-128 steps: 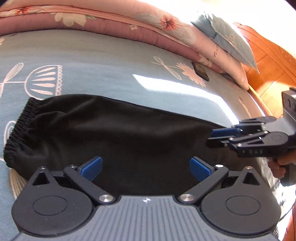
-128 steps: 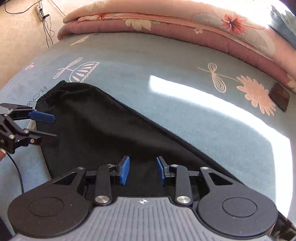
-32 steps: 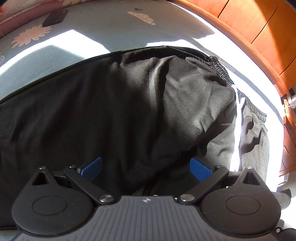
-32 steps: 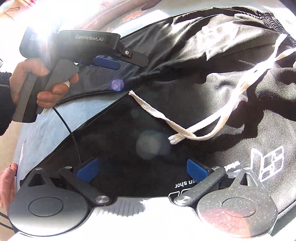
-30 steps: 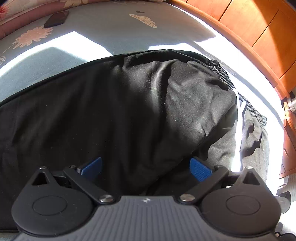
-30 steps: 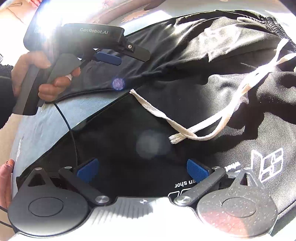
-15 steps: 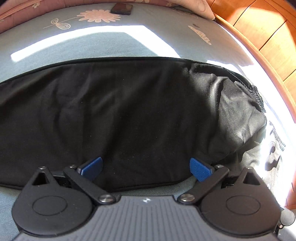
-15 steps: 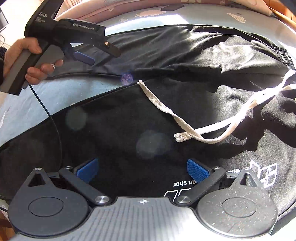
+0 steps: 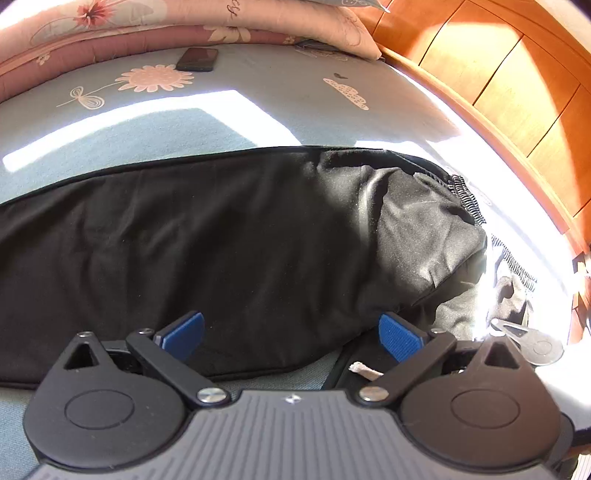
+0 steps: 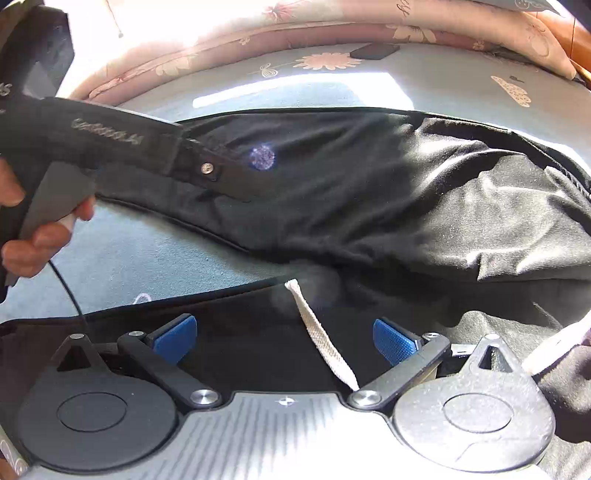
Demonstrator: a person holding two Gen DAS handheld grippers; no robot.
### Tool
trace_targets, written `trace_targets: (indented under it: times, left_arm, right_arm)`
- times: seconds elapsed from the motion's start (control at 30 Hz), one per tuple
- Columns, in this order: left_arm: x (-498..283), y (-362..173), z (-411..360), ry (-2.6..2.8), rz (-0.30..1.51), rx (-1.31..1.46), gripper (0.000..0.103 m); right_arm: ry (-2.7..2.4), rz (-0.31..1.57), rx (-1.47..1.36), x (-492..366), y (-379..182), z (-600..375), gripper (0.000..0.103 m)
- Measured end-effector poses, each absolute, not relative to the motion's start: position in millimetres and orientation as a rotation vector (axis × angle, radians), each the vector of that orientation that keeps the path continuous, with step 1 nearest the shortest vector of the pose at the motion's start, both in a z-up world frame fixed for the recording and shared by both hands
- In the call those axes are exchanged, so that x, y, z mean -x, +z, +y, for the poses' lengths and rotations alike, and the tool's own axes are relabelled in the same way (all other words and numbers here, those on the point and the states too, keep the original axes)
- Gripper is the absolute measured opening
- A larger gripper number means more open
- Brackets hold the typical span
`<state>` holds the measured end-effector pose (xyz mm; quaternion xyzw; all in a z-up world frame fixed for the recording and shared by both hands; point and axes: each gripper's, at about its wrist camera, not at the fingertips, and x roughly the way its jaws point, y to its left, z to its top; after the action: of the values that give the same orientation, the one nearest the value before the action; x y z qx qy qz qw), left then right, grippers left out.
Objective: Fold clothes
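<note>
Only from the right wrist: drawstring (image 10: 325, 343) between spread fingers (image 10: 173, 338); left likewise spread.

A bed covered by a pale blue-grey sheet (image 9: 229, 125) printed with scattered motifs: a pink daisy (image 9: 153, 78) with a looping line drawing beside it, and a cream dotted cloud shape (image 9: 347, 92). Bright bars of sunlight fall across the sheet. A dark phone (image 9: 197, 59) lies flat on the sheet near the far edge, just beside the daisy. Along that far edge runs a folded pink quilt (image 9: 110, 40) with a floral print, and a pale pillow (image 9: 314, 22) lies on top of it. Orange-brown wooden panelling (image 9: 517, 85) curves along the right side of the bed.
</note>
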<state>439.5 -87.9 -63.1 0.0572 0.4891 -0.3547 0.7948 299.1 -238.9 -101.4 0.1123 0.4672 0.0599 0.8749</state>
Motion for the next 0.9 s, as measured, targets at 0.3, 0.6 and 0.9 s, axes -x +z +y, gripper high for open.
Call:
trace_targets:
  times: [0.3,0.6,0.9]
  left_arm:
    - [-441,-64,-52,-0.673,1.081,-0.086,0.100]
    - [-431,-59,-45,-0.692,1.074,-0.124,0.101]
    - [-414,-67,-36,-0.714,1.106,-0.147,0.100]
  right_arm:
    - [0.423,1.203,-0.550,-287,-116,-222,0.103]
    - [0.203,1.149,-0.453,-262,-95,-237,0.103]
    - [-0.140,1.045,-0.366,-254,-96,-291,0.103]
